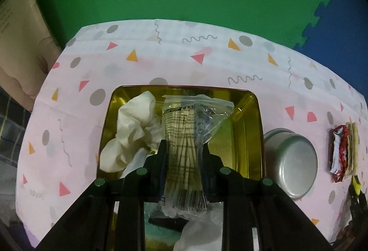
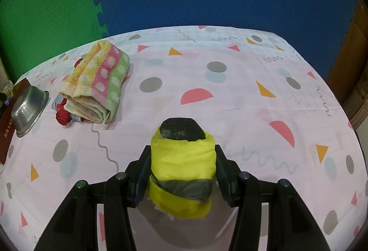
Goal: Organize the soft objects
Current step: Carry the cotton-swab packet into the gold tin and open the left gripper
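Note:
In the left wrist view my left gripper is shut on a clear bag of cotton swabs, which hangs over an open gold tin. Crumpled white tissue lies in the tin's left half, and more white tissue shows below the bag. In the right wrist view my right gripper is shut on a yellow roll with a grey band and a black textured end, held just above the tablecloth. A folded dotted towel lies at the far left.
An upturned metal bowl stands right of the tin, with red snack packets beyond it. In the right wrist view that bowl leans on a dark red lid, and red wrappers stick out under the towel. Green and blue floor mats surround the table.

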Demonstrator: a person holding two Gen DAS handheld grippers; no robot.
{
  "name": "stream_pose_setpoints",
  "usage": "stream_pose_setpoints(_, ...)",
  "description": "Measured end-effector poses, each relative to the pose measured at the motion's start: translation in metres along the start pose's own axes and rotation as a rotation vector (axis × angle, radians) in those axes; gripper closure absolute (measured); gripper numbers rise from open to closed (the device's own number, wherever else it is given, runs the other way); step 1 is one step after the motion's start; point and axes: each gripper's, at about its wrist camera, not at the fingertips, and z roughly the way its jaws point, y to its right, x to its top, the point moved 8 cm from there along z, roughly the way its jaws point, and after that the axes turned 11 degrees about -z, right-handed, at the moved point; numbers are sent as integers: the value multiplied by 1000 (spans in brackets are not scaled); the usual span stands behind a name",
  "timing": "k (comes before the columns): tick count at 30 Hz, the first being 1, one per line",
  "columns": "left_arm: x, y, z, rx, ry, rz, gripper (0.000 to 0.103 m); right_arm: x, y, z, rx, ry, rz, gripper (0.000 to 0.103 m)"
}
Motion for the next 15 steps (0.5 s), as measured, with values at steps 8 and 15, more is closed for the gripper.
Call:
stream_pose_setpoints(8,1,1,1,23,35,3,75,0,0,0,-3,-1,-2,50)
stream_pose_setpoints(15,1,-1,0,48,58,3,62,0,0,0,-3,-1,-2,50)
